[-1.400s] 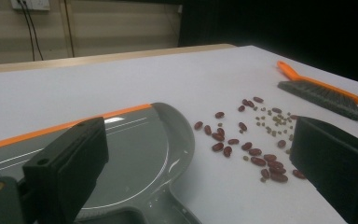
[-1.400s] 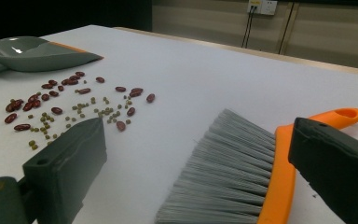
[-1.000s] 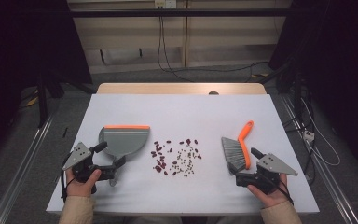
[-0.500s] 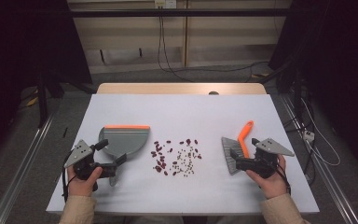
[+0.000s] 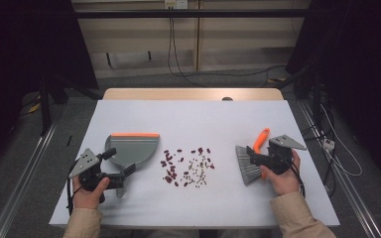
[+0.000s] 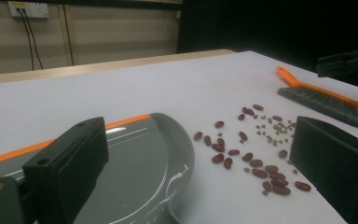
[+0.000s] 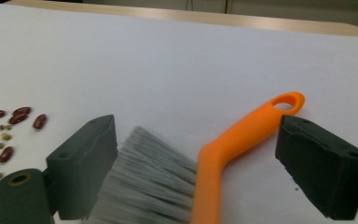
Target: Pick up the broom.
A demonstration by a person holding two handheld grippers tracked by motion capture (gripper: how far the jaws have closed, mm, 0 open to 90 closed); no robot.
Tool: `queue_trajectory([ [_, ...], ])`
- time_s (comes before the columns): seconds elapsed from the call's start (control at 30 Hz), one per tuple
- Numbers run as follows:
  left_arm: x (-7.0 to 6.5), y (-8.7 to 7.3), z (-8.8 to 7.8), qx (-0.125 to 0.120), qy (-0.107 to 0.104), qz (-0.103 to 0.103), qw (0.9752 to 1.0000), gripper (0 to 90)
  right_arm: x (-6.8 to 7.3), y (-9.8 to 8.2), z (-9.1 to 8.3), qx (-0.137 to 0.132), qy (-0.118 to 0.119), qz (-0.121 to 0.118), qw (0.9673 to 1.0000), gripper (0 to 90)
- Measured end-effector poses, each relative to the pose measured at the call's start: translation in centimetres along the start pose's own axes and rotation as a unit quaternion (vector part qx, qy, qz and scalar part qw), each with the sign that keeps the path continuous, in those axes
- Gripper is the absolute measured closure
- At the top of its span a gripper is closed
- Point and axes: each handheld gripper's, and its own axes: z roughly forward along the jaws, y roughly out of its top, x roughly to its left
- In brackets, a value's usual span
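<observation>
A grey dustpan with an orange lip lies left of centre on the white table. My left gripper stands open at its near end, one jaw over the pan. Red beans and small green seeds are scattered mid-table. A brush with grey bristles and an orange handle lies on the right. My right gripper straddles it. Its jaws have just been closing a little, with the brush between them, but they stand apart from it and are open.
The table's far wooden edge runs behind the white sheet. Cables hang down the back wall and lie on the floor at the right. Metal rails flank the table on both sides. A few beans lie left of the brush.
The right hand has moved forward and left, so its jaws now sit on either side of the brush. The left hand, dustpan and beans have stayed put.
</observation>
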Motion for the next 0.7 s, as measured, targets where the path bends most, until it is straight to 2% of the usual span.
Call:
queue_trajectory([
  [0.17, -0.1, 0.2, -0.3, -0.008, 0.006, -0.003, 0.9999, 4.3, -0.6, 0.2, 1.0, 0.010, -0.009, 0.012, 0.9998, 16.9],
  [0.2, -0.1, 0.2, -0.3, -0.009, 0.007, -0.002, 0.9999, 4.3, -1.0, 0.3, 1.5, 0.021, -0.021, 0.019, 0.9994, 19.6],
  [0.27, -0.2, 0.3, -0.3, -0.009, 0.004, 0.002, 0.9999, 4.3, -1.3, 0.4, 2.1, 0.028, -0.022, 0.027, 0.9990, 22.1],
  [0.37, -0.2, 0.4, -0.3, -0.010, 0.004, -0.002, 0.9999, 4.3, -1.5, 0.4, 2.6, 0.037, -0.028, 0.028, 0.9985, 23.0],
  [0.4, -0.3, 0.5, -0.3, -0.012, 0.002, 0.000, 0.9999, 4.3, -1.6, 0.3, 3.0, 0.053, -0.036, 0.028, 0.9975, 26.2],
  [0.47, -0.3, 0.5, -0.2, -0.013, 0.002, 0.000, 0.9999, 4.3, -1.7, 0.1, 3.4, 0.062, -0.041, 0.027, 0.9969, 28.3],
  [0.5, -0.3, 0.5, -0.2, -0.013, 0.000, 0.000, 0.9999, 4.3, -1.7, 0.1, 3.4, 0.062, -0.041, 0.027, 0.9969, 28.3],
  [0.53, -0.3, 0.5, -0.2, -0.013, -0.001, 0.000, 0.9999, 4.3, -1.8, -0.1, 3.7, 0.077, -0.037, 0.034, 0.9958, 29.0],
  [0.6, -0.3, 0.5, -0.2, -0.011, -0.001, 0.003, 0.9999, 4.3, -1.7, -0.1, 3.9, 0.080, -0.030, 0.043, 0.9954, 31.5],
  [0.7, -0.3, 0.5, -0.3, -0.011, 0.001, 0.002, 0.9999, 4.4, -1.6, -0.1, 4.0, 0.085, -0.039, 0.040, 0.9948, 33.0],
])
